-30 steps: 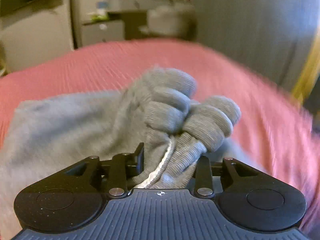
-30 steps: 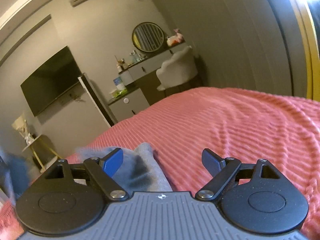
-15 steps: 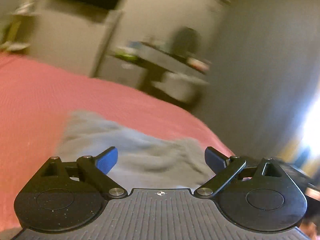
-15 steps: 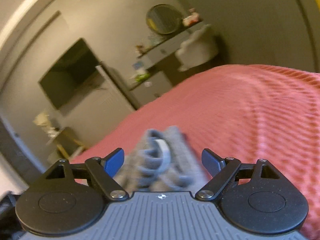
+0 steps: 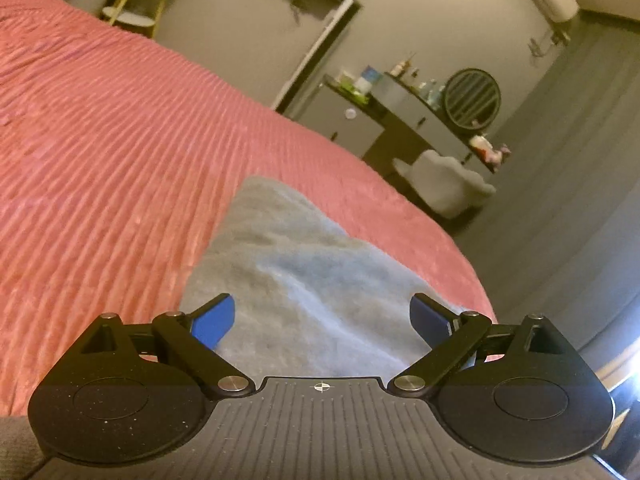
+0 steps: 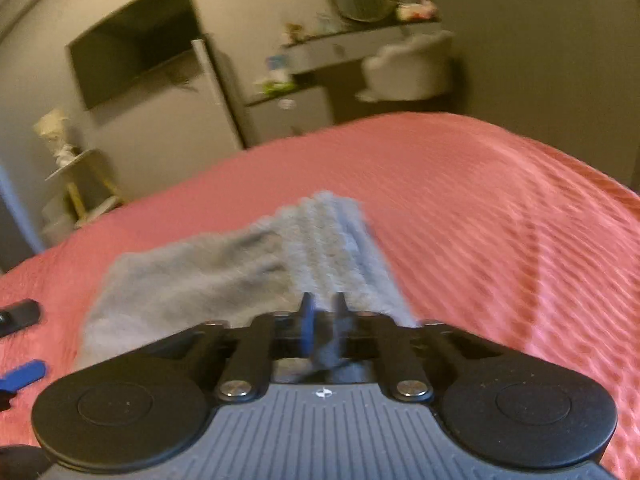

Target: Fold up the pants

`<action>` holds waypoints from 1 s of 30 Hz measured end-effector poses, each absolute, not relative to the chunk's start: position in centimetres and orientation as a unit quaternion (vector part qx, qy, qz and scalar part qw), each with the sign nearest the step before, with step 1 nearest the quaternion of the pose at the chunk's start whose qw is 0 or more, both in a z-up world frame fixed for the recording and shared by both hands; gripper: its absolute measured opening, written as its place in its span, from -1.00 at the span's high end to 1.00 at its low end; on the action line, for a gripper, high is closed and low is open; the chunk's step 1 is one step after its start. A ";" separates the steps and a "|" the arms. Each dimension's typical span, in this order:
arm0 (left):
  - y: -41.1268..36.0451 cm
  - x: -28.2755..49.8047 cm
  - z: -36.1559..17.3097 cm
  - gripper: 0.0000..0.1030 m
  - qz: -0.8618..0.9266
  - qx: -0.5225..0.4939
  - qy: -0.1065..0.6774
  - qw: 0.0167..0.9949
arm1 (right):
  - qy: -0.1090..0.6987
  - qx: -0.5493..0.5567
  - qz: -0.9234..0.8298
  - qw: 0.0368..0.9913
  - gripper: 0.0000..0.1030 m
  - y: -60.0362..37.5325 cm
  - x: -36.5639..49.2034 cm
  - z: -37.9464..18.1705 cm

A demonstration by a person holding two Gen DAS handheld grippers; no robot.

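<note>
On pink bedspread [image 5: 120, 128], rumpled grey pants [image 5: 304, 280].

Both wrist views low, close over pants [image 5: 304, 280]; both face the dresser [image 6: 320, 46]

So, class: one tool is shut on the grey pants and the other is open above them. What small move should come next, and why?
Probably lower the open left tool onto the grey pants and close it. The right tool already pinches the fabric near the ribbed cuff; folding on the pink bedspread likely needs a second hold.
</note>
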State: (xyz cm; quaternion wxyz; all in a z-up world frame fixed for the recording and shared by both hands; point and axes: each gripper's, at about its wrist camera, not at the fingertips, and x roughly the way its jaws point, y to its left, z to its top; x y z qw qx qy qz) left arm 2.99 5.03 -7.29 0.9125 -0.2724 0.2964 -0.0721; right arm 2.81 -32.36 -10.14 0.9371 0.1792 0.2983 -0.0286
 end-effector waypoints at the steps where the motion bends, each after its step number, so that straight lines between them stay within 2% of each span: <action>1: 5.1 3.2 -7.4 -0.91 -0.070 -0.272 0.299 0.912 | 0.301 0.208 -0.029 0.930 0.90 -33.1 2.5 -10.4; 3: 5.0 3.3 -7.6 -0.91 -0.064 -0.272 0.312 0.908 | 0.302 0.231 -0.027 0.924 0.89 -33.4 2.5 -10.2; 5: 5.2 3.4 -7.9 -0.91 -0.059 -0.279 0.322 0.903 | 0.294 0.248 -0.022 0.923 0.78 -33.4 2.6 -9.4; 7: 5.7 3.4 -8.1 -0.91 -0.055 -0.292 0.321 0.899 | 0.279 0.264 -0.008 0.923 0.46 -33.3 2.8 -8.6; 8: 5.8 3.5 -8.2 -0.91 -0.051 -0.296 0.319 0.899 | 0.275 0.265 0.002 0.924 0.42 -33.1 3.1 -8.3; 13: 5.8 3.8 -8.5 -0.91 -0.039 -0.300 0.340 0.891 | 0.274 0.207 0.063 0.937 0.39 -30.2 4.9 -7.0; 22: 5.9 3.9 -9.2 -0.91 -0.020 -0.313 0.354 0.881 | 0.323 0.153 0.125 0.926 0.38 -25.1 11.5 -6.8; 26: 5.4 4.4 -9.4 -0.91 -0.008 -0.291 0.360 0.886 | 0.371 0.089 0.163 0.910 0.40 -22.7 13.9 -8.4; 27: 5.2 4.5 -9.4 -0.91 -0.005 -0.283 0.363 0.888 | 0.390 0.043 0.146 0.908 0.44 -22.2 14.6 -9.4; 29: 4.8 4.8 -9.5 -0.91 -0.004 -0.269 0.372 0.889 | 0.379 -0.045 0.083 0.921 0.60 -22.4 14.8 -10.6; 30: 4.7 4.9 -9.6 -0.91 -0.006 -0.264 0.376 0.888 | 0.364 -0.063 0.056 0.927 0.86 -23.2 14.6 -10.7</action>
